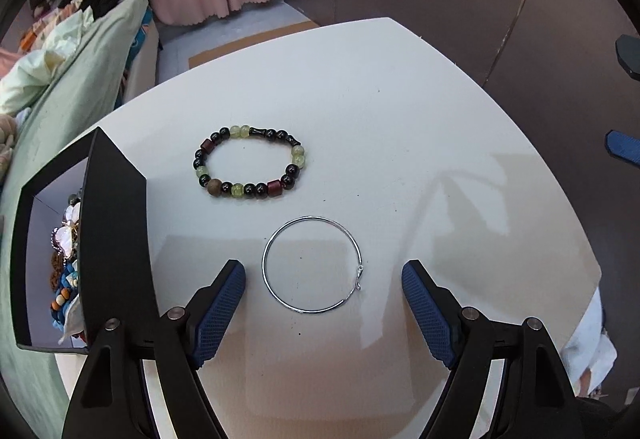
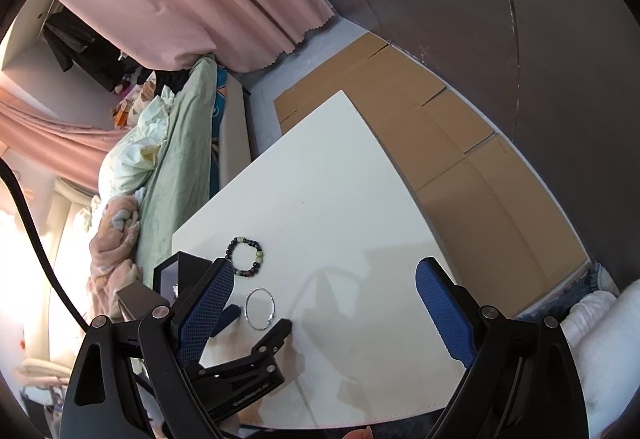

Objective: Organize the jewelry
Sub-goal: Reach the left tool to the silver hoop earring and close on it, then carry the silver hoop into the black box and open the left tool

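A thin silver hoop [image 1: 265, 267] lies flat on the white table [image 1: 400, 119]. My left gripper [image 1: 324, 269] is open and points down over it, one blue pad on each side of the hoop and neither touching it. Farther back lies a beaded bracelet [image 1: 248, 189] of black, green and red-brown beads. In the right wrist view the hoop [image 2: 247, 309] sits between the left gripper's fingers [image 2: 280, 327], with the bracelet [image 2: 259, 254] beyond. My right gripper [image 2: 325, 271] hangs wide open above bare table, with nothing between its pads.
An open black jewelry box [image 1: 116, 231] stands at the table's left edge and holds several pieces [image 1: 66, 239]. A bed with green bedding [image 2: 176, 159] runs along the left. Flat cardboard [image 2: 460, 143] covers the floor beyond the table. White cloth [image 2: 600, 339] lies at the right.
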Motion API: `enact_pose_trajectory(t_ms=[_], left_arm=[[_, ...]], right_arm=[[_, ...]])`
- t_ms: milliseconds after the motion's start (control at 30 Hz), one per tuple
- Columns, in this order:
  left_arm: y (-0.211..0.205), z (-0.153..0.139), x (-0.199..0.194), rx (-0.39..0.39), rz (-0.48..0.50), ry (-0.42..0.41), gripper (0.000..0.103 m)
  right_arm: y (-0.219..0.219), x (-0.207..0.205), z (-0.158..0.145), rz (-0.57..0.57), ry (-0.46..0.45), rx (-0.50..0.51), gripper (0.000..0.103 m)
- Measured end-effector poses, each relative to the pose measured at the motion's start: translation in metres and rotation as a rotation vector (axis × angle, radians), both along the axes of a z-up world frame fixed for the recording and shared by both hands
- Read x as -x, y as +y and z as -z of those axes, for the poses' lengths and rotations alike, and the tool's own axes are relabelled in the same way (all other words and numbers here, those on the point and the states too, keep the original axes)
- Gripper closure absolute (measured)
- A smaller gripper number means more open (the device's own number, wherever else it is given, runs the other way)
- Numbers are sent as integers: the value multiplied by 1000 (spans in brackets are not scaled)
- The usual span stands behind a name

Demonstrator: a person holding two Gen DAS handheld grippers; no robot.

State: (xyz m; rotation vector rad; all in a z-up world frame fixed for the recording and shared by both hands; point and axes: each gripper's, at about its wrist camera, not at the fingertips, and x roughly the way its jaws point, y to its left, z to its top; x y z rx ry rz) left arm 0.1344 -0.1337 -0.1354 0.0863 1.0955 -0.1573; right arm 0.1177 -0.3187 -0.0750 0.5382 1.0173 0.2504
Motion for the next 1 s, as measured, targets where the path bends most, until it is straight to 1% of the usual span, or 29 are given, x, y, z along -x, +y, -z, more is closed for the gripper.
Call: enact_pose_trajectory(t_ms=[133, 167, 200, 233, 300, 367, 667, 867, 1000], left_arm=[[3, -1, 0, 17, -6, 0, 22], [4, -2, 0, 21, -8, 0, 25], [4, -3, 0, 13, -12, -2, 30], [5, -3, 1, 2, -16, -5, 33], [6, -5, 1, -4, -21, -14, 45], [8, -6, 0, -5, -27, -15, 53], [14, -13, 0, 44, -39, -5, 53], [22, -32, 3, 90, -56, -40, 53], [30, -50, 5, 121, -69, -77, 53]], right_arm=[[-1, 1, 1, 2, 8, -1, 10], [-2, 0, 1, 3, 8, -2, 10], [-2, 1, 1, 5, 10, -5, 10], [-2, 2, 2, 7, 10, -8, 10], [-1, 2, 3, 9, 12, -10, 10], [0, 2, 3, 7, 13, 0, 10], [15, 3, 4, -32, 8, 46, 10], [20, 2, 3, -45, -7, 61, 10], [26, 0, 4, -63, -12, 61, 10]])
